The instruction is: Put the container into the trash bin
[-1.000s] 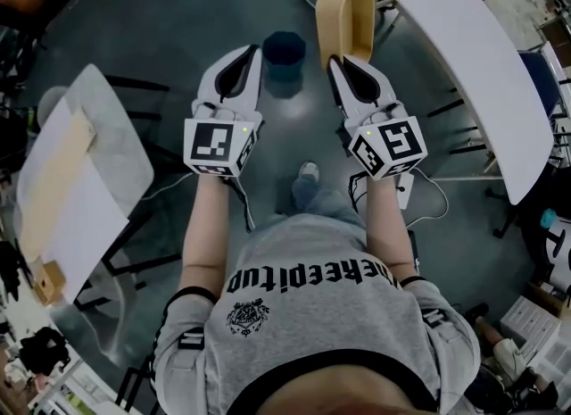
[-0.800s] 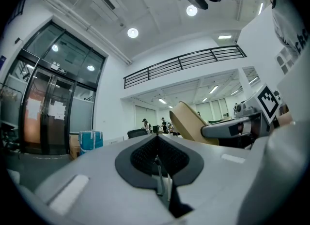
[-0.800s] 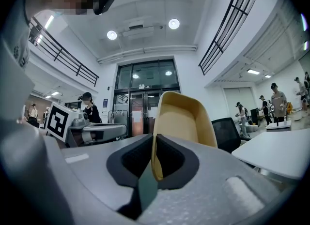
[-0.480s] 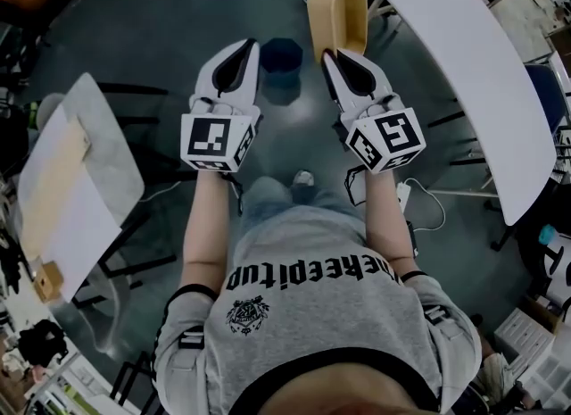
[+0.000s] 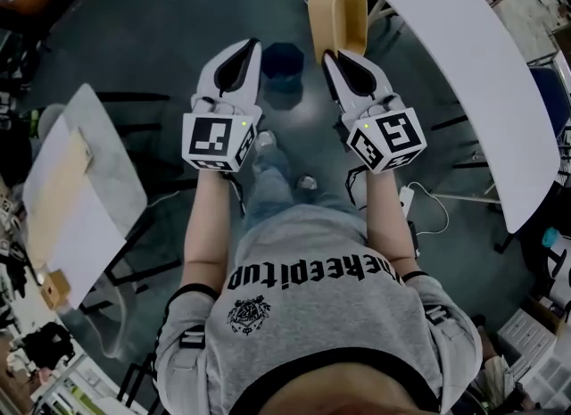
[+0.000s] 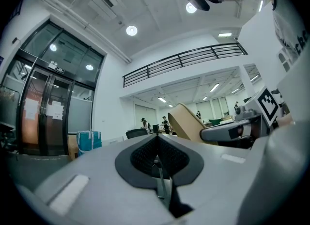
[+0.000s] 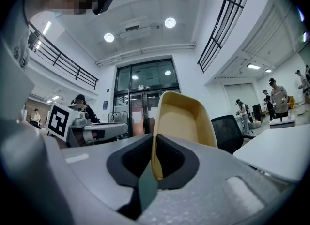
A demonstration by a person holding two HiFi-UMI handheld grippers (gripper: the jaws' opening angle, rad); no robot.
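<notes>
The right gripper (image 5: 329,54) holds the container (image 5: 339,13) off the floor (image 5: 169,20). Its fingers (image 7: 131,159) are closed on one thin side wall of the tan tray, which stands on edge above them with its hollow side showing in the right gripper view. In the head view the container sits at the far end of that gripper, just right of the trash bin (image 5: 283,56) and apart from it, not over its mouth.

The bin, dark blue, stands on the floor between the tips of the two grippers and a little farther out. The left gripper (image 5: 252,45) hovers level with the right one, just left of the bin. Its fingers (image 6: 144,156) are pressed together with nothing between them, as the left gripper view shows plainly.

Both arms reach forward from the person's grey shirt, and one shoe (image 5: 265,141) shows on the floor near the left gripper's marker cube. A long white table (image 5: 455,47) curves along the right side, with the container close to its far-left end. On the left a second table (image 5: 111,150) carries a pale tan sheet (image 5: 53,177).
</notes>
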